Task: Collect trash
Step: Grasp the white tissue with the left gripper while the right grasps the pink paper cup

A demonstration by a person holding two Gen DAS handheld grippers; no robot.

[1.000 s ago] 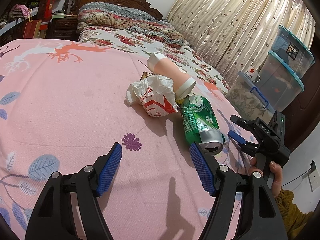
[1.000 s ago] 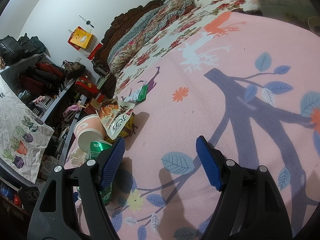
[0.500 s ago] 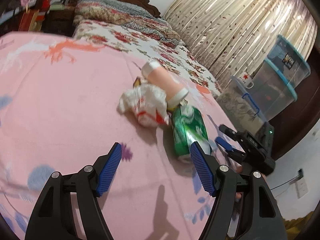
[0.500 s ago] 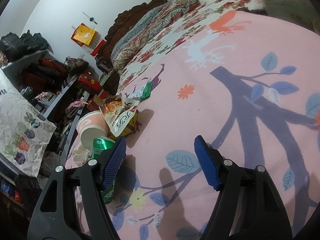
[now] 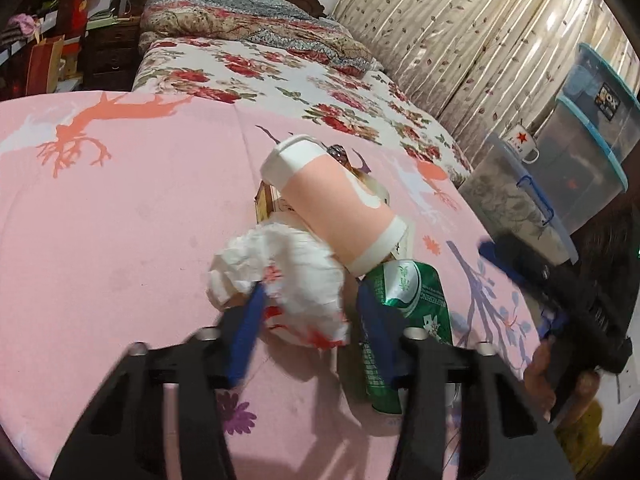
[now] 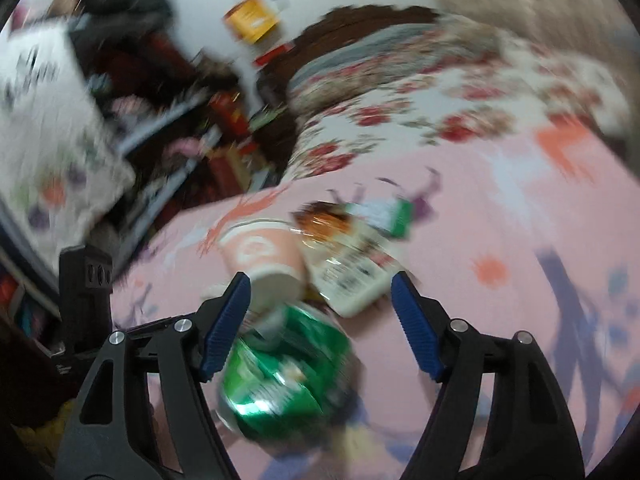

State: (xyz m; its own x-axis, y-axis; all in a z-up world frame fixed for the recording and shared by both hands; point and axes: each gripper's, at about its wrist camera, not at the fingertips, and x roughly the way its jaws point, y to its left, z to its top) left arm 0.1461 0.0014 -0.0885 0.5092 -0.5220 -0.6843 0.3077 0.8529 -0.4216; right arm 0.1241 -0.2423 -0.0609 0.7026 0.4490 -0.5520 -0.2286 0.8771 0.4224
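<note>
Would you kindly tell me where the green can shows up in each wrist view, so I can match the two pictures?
Left wrist view: the green can lies lower right of centre, beside the crumpled white wrapper.
Right wrist view: the can lies bottom centre, blurred.
Shared landmark: the pink paper cup lying on its side just beyond the can.

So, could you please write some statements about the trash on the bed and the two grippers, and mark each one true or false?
1. The crumpled white paper lies between the closing jaws of the left gripper. True.
2. The green can stands upright on the pink bedspread. False: it lies on its side.
3. The pink paper cup lies tipped over beside the can. True.
4. The right gripper is shut on the can. False: its jaws stand wide apart, though the can appears between them.
5. The trash sits on a wooden floor. False: it lies on the bedspread.
</note>
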